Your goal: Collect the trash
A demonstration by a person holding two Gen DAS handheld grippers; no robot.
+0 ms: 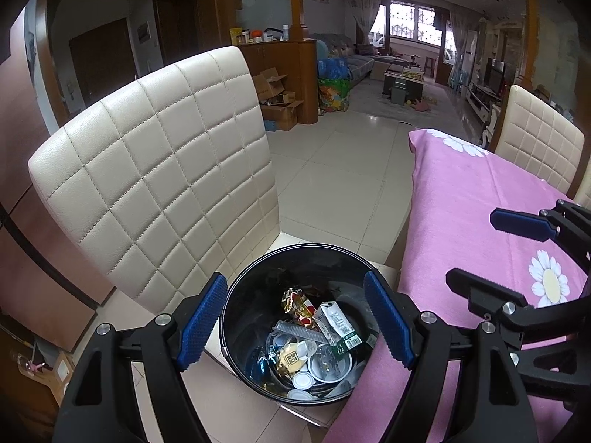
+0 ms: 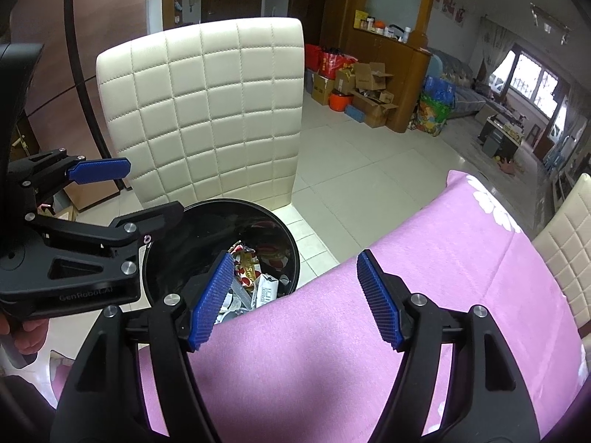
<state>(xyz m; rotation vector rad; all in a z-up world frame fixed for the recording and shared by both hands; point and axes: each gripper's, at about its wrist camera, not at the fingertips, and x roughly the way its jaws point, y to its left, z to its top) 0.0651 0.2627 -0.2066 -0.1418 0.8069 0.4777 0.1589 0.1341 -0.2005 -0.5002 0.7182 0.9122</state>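
Observation:
A black round bin (image 1: 247, 317) stands on the seat of a cream chair, beside the table's edge. Inside lie a red and gold wrapper (image 1: 295, 302), a green and white carton (image 1: 338, 326) and white cups and lids (image 1: 325, 365). My left gripper (image 1: 295, 295) hangs open over the bin's mouth with nothing between its blue pads. My right gripper (image 2: 295, 269) is open too and holds nothing; it hovers over the pink cloth's edge, its left pad (image 2: 212, 295) above the bin (image 2: 258, 208). Each gripper shows in the other's view: the right gripper (image 1: 471, 247), the left gripper (image 2: 155, 188).
The table wears a pink cloth with white daisies (image 1: 461, 203). The cream quilted chair back (image 1: 155, 170) rises behind the bin; another chair (image 1: 535, 129) stands at the table's far side. Tiled floor, cardboard boxes (image 2: 369, 88) and a wooden cabinet lie beyond. A hand (image 2: 29, 332) grips the left tool.

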